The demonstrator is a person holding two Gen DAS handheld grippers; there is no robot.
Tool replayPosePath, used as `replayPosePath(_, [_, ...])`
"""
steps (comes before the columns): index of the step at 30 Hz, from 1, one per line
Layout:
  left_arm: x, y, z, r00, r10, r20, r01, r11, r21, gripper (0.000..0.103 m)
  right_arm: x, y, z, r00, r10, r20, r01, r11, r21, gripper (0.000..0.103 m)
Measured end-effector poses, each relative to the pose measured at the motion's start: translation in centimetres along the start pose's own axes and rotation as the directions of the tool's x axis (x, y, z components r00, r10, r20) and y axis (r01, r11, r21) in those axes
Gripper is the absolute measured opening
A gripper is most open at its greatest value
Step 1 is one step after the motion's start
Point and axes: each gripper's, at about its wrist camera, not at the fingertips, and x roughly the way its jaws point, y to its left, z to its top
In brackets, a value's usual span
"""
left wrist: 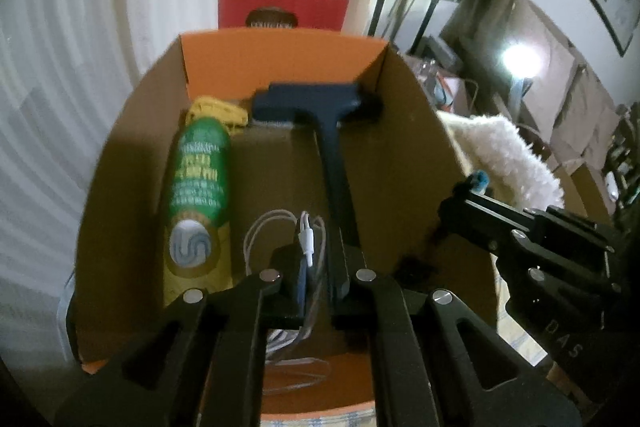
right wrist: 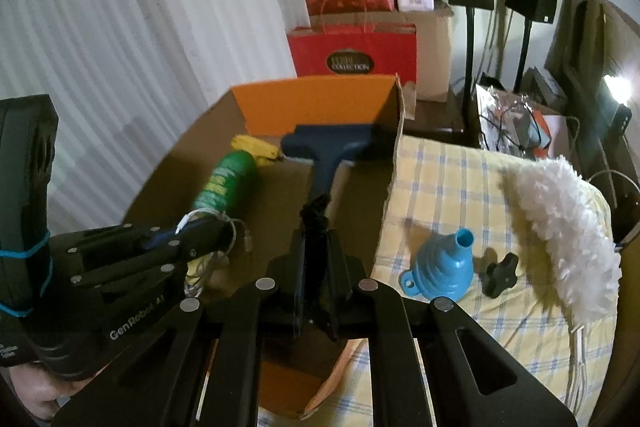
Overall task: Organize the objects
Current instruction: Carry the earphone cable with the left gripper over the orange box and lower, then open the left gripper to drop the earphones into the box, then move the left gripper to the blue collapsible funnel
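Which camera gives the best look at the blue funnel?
The right wrist view: the blue funnel lies fully visible on the checked cloth. The left wrist view shows only a blue sliver behind the right claw.

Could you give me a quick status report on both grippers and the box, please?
Left gripper shut on white cable over orange box. Right gripper shut on black cord. Funnel, knob, duster outside.

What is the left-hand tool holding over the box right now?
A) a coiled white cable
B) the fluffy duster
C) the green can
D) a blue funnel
A: the left gripper is shut on a coiled white cable above the cardboard box, while the green can lies in the box and the blue funnel and fluffy duster sit outside on the checked cloth.
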Motion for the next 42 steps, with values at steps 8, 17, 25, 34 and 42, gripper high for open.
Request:
replayPosePath(8, [-0.3, 0.6, 0.1, 1.0, 0.001, 0.009, -0.001, 1.0, -0.029, 0.055, 0.7, -0.2, -0.5, 0.999, -0.017, -0.027, 0.017, 1.0, -0.008, 0.029])
replayPosePath(17, [-2.7, 0.7, 0.9, 0.996, 0.024, 0.086, -0.021, 0.999, -0.036, 0.073, -2.6, -0.5, 0.7, 0.999, -0.009, 0.045, 0.009, 1.0, 0.002, 0.045])
replayPosePath(25, [-5.3, -0.3, 1.2, 0.98, 0.071, 0.187, -0.073, 0.997, 0.004, 0.093, -6.3, -1.0, 0.8, 0.986, -0.096, 0.14, 0.099, 0.995, -0.017, 0.084])
replayPosePath(34, [-7.0, -2.2, 1.0, 0.965, 0.086, 0.25, -0.101, 0.994, 0.051, 0.103, -9.4, -2.5, 0.1, 0.972, -0.151, 0.181, 0.155, 0.988, -0.01, 0.1])
replayPosePath(42, [-7.8, -4.0, 0.6, 0.961, 0.052, 0.273, -0.077, 0.994, 0.081, 0.103, -10.8, -4.3, -0.6, 0.968, -0.169, 0.187, 0.17, 0.985, 0.013, 0.102])
